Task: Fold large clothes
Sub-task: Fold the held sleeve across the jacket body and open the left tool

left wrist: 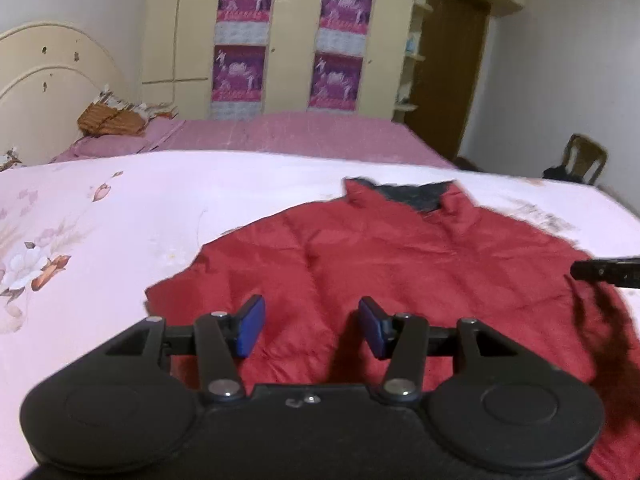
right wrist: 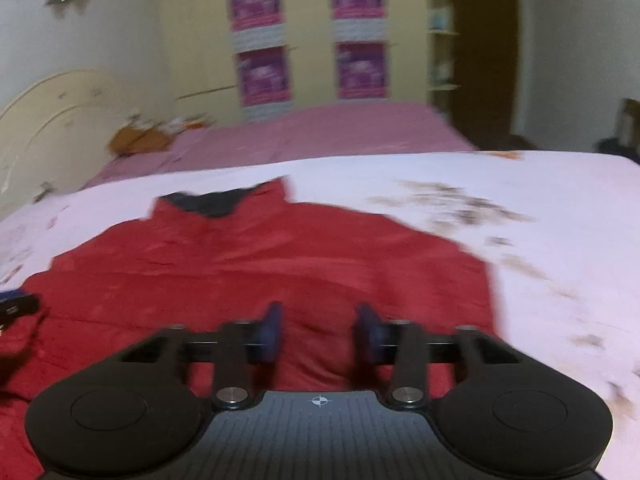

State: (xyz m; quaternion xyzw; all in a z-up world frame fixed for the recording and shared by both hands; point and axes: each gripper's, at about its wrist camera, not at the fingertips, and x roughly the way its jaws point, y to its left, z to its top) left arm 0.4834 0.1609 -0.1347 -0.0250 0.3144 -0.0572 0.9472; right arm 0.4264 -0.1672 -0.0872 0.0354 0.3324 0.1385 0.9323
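A red padded jacket (left wrist: pixel 400 264) with a dark collar lining (left wrist: pixel 416 194) lies spread flat on a pale pink floral sheet (left wrist: pixel 120 216), collar at the far end. My left gripper (left wrist: pixel 311 326) is open and empty, hovering over the jacket's near left part. The right gripper's tip (left wrist: pixel 604 272) shows at the right edge of the left wrist view. In the right wrist view, the jacket (right wrist: pixel 260 264) fills the centre and my right gripper (right wrist: pixel 318 334) is open and empty above its near right part. This view is blurred. The left gripper's tip (right wrist: pixel 16 306) shows at its left edge.
Beyond the sheet lies a pink bedspread (left wrist: pixel 304 132) with a cream headboard (left wrist: pixel 48 80) and an orange cloth (left wrist: pixel 108 120) at the left. A cream wardrobe (left wrist: pixel 280 36) with purple panels stands behind. A brown door (left wrist: pixel 448 68) and a chair (left wrist: pixel 580 158) are at the right.
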